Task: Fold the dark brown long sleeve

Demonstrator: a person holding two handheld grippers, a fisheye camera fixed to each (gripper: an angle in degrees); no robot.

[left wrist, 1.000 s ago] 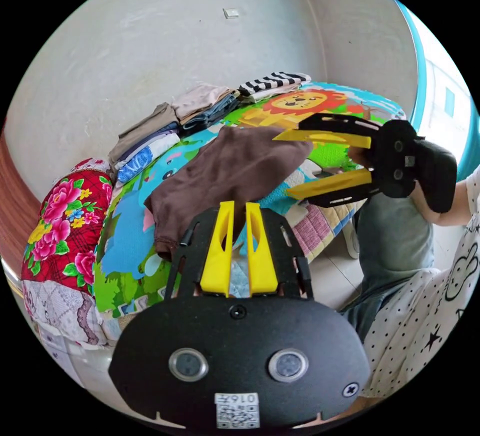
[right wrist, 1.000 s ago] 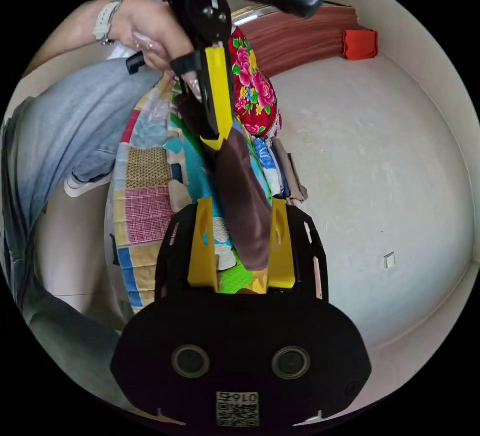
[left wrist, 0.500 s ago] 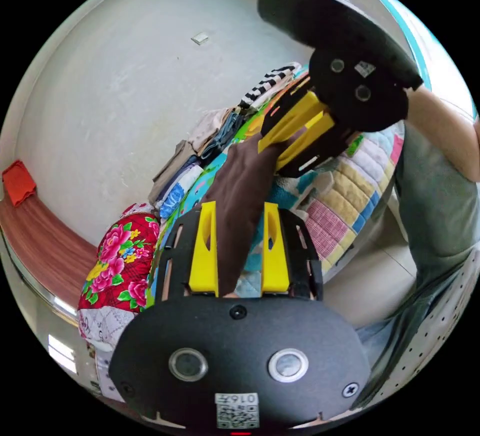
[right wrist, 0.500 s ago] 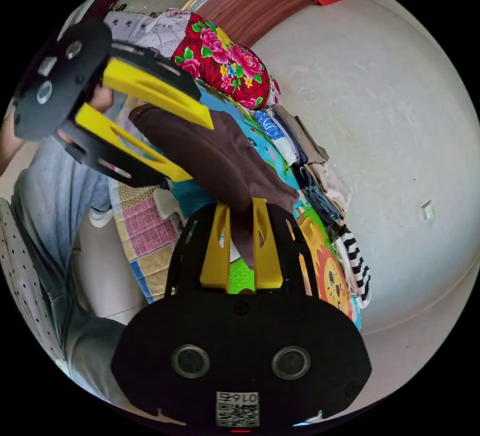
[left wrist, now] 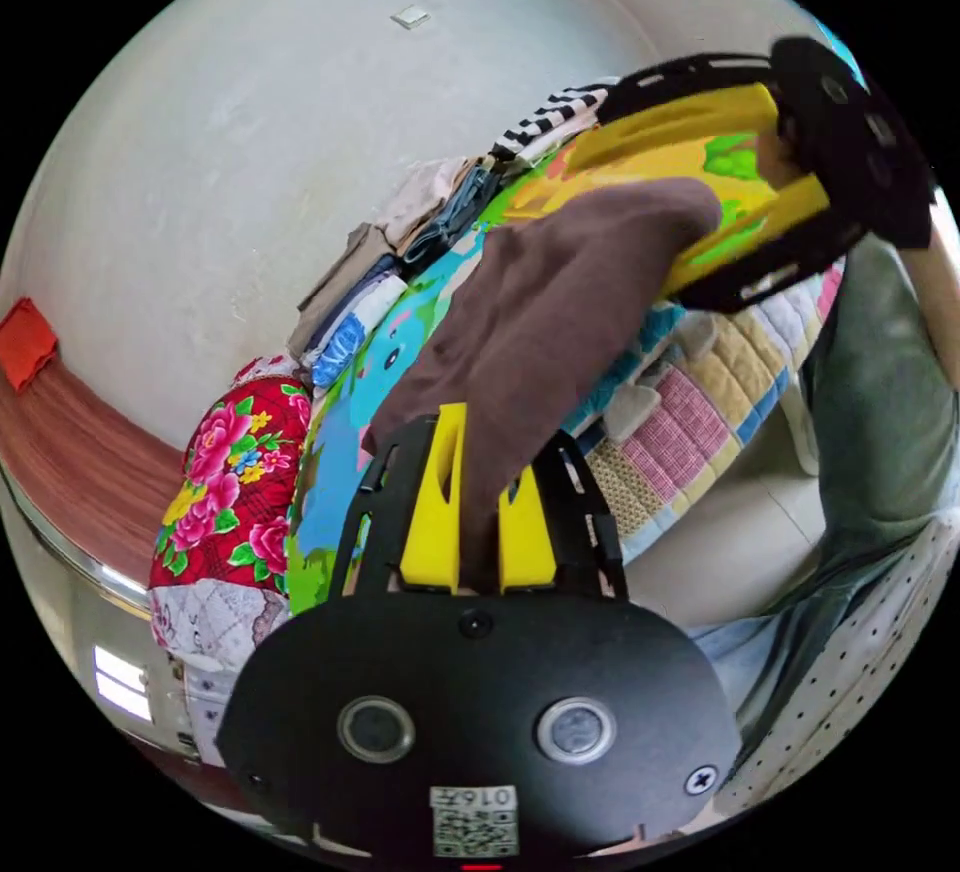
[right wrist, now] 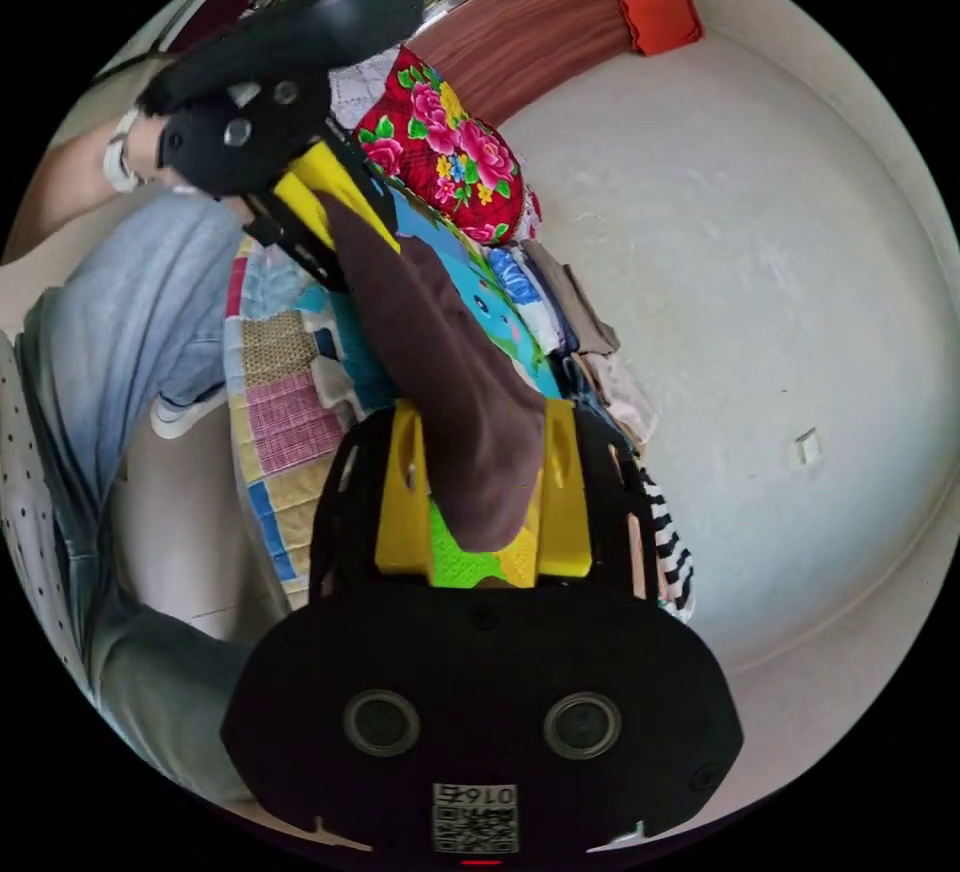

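Note:
The dark brown long sleeve (left wrist: 560,302) hangs as a folded band stretched between both grippers above the bed. In the left gripper view, my left gripper (left wrist: 483,442) is shut on its near end. My right gripper (left wrist: 625,217) stands at the far end, jaws wide apart around the cloth. In the right gripper view, the brown garment (right wrist: 440,352) runs down between the spread jaws of my right gripper (right wrist: 482,412), which is open. My left gripper (right wrist: 360,262) pinches the garment's upper end, held by a hand.
A colourful cartoon quilt (left wrist: 690,392) covers the bed. A row of folded clothes (left wrist: 400,242) lines the white wall. A red floral pillow (left wrist: 225,482) lies by the wooden headboard (right wrist: 540,22). The person's jeans (right wrist: 130,312) stand beside the bed edge.
Half a second ago my left jaws were apart and my right jaws pressed the garment. Now the left has shut on it and the right has opened. Both cameras have swung.

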